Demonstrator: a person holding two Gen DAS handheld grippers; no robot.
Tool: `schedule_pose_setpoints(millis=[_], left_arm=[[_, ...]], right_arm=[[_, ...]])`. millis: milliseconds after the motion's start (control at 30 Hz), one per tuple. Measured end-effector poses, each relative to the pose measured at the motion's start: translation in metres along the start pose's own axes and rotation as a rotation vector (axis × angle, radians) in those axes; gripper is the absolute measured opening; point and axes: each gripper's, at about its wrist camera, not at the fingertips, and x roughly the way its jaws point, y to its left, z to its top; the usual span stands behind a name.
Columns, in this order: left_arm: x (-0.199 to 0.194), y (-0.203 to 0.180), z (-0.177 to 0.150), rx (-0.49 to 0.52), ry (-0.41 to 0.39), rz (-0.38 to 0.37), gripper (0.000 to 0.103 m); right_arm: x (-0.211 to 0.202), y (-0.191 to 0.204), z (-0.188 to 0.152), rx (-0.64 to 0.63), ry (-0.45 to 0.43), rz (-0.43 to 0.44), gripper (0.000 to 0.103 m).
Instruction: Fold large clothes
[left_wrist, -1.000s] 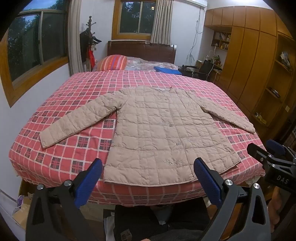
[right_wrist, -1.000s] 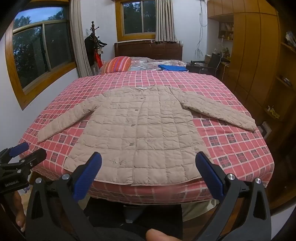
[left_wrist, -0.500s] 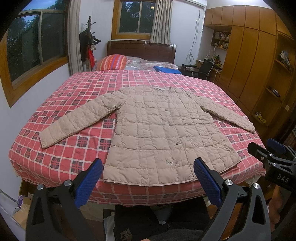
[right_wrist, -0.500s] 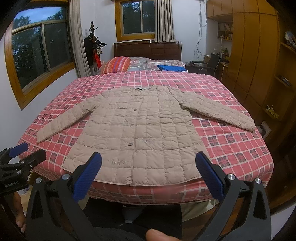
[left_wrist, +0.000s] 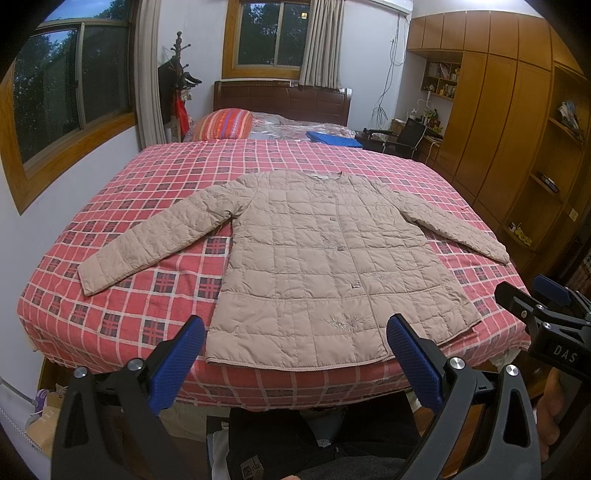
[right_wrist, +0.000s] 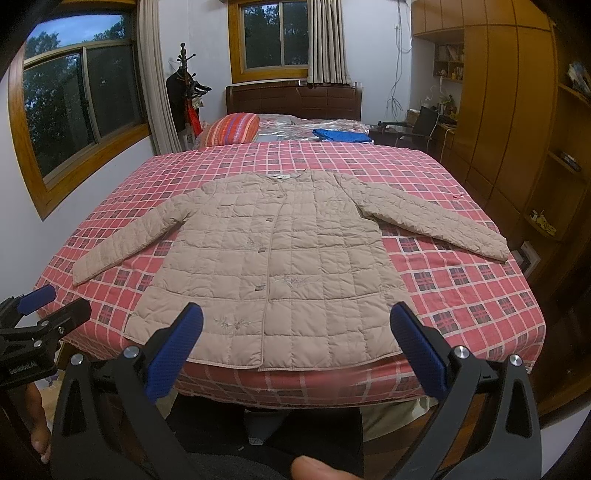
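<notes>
A beige quilted button-front jacket (left_wrist: 317, 258) is lying flat, sleeves spread, on the red plaid bed (left_wrist: 155, 280); left tongs (left_wrist: 295, 354) and right tongs (right_wrist: 295, 350) are hovering wide apart, empty.

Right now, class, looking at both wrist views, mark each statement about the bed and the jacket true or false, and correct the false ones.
1. The beige quilted jacket lies flat with both sleeves spread out. True.
2. The left gripper is shut on the hem. False: its fingers are wide apart, short of the jacket.
3. The bedspread is plain blue. False: it is red plaid.
4. A striped pillow sits near the headboard. True.
5. The right gripper is open. True.
</notes>
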Motion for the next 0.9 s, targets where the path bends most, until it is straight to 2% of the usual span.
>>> schedule_pose_setpoints(millis=[900], left_arm=[[-0.0004, -0.0019, 0.0, 0.0, -0.002, 0.002, 0.099]], right_arm=[[0.0009, -0.0042, 0.0, 0.001, -0.004, -0.002, 0.101]])
